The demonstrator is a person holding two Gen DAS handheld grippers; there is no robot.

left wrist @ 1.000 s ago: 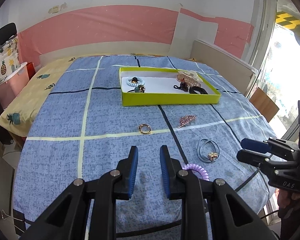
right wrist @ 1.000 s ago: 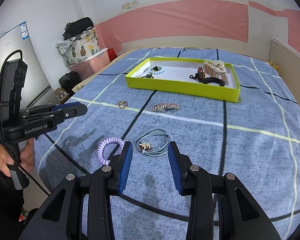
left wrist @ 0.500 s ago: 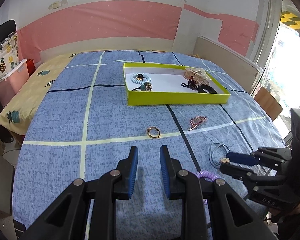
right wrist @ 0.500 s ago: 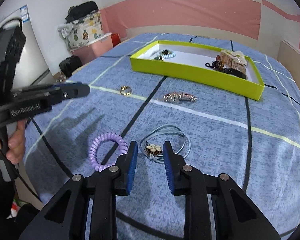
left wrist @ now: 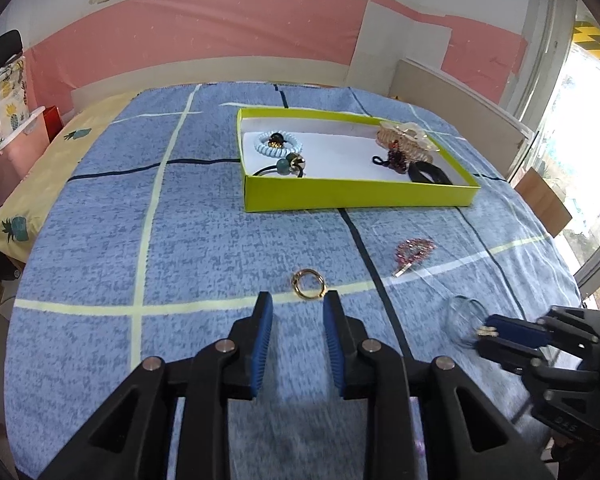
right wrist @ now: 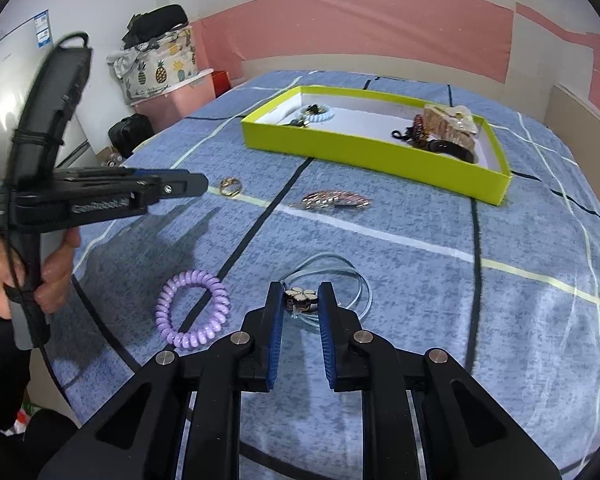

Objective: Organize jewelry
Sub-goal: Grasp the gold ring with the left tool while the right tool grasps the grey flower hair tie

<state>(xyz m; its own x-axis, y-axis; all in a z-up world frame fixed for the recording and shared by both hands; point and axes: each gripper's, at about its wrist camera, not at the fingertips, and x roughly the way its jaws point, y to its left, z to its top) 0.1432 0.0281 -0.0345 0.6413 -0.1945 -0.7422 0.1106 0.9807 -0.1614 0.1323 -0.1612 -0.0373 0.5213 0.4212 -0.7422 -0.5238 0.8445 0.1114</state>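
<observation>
- The right hand-held gripper point(right wrist: 299, 300) sat low over the bed point(right wrist: 420, 280), its blue pads pressed against either side of the flower charm on the pale blue hair tie point(right wrist: 342, 276); the tie's loops trailed on the bedspread just ahead of the fingers.
- The left hand-held gripper point(left wrist: 298, 312) hovered with its fingers parted and nothing between them, the gold ring point(left wrist: 308, 283) lying just beyond its tips on a pale stripe.
- In the right wrist view, the purple coil hair tie point(right wrist: 192, 308) lay flat to the left of the pale blue one, near but apart from it.
- The pink rhinestone hair clip point(left wrist: 414, 250) rested on the bedspread between the ring and the yellow-green box point(left wrist: 352, 196).
- Inside that box, a light blue coil tie point(left wrist: 278, 145) and a dark bead tie point(left wrist: 288, 166) sat at its left end, while a beige claw clip point(left wrist: 406, 140) and black hair bands point(left wrist: 428, 172) sat at its right end.
</observation>
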